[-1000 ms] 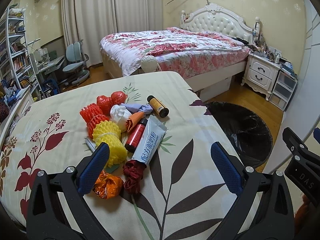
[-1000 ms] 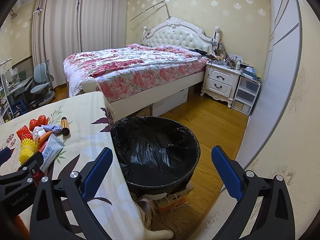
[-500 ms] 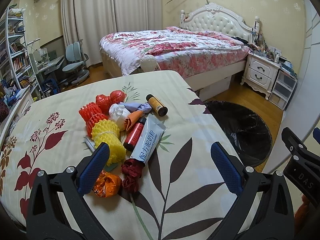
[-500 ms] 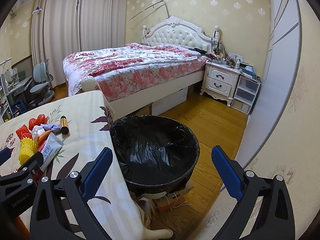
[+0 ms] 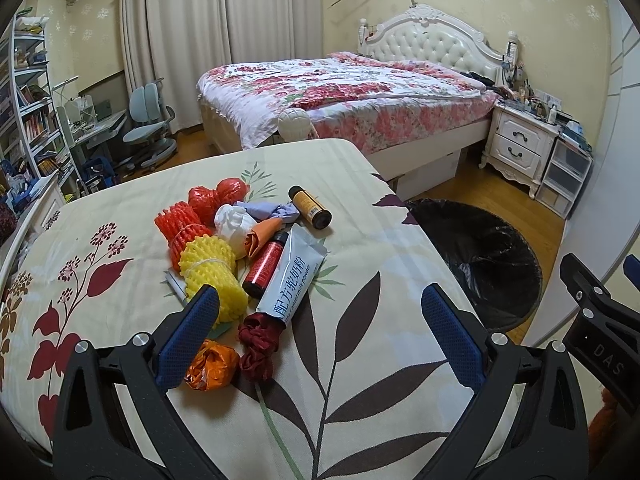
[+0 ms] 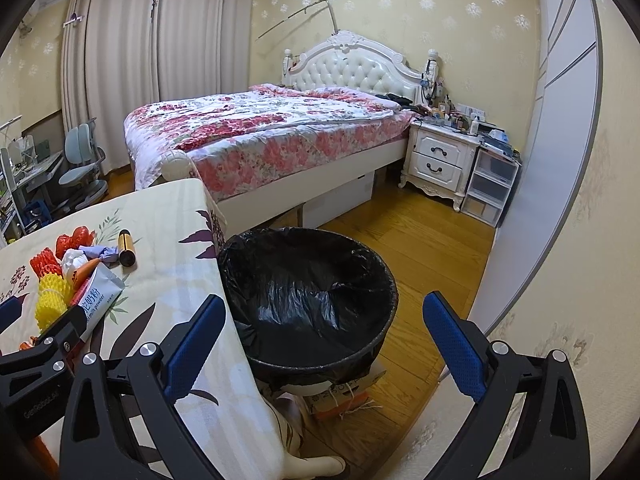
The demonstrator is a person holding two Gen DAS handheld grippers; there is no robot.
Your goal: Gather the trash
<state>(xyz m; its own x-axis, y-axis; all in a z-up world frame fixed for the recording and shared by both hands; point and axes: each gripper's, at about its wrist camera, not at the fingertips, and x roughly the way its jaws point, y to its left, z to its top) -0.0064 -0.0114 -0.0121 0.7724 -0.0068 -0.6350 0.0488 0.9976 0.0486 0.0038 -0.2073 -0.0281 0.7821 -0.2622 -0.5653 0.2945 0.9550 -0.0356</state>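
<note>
Right wrist view: bin point(image 6: 308, 304) interior (bare liner); left view: orange wad point(image 5: 212, 364).

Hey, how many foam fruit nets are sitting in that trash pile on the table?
3: a yellow foam net nearest the camera, an orange-red foam net just behind it, and a red foam net farthest back. More could be hidden underneath.
</note>
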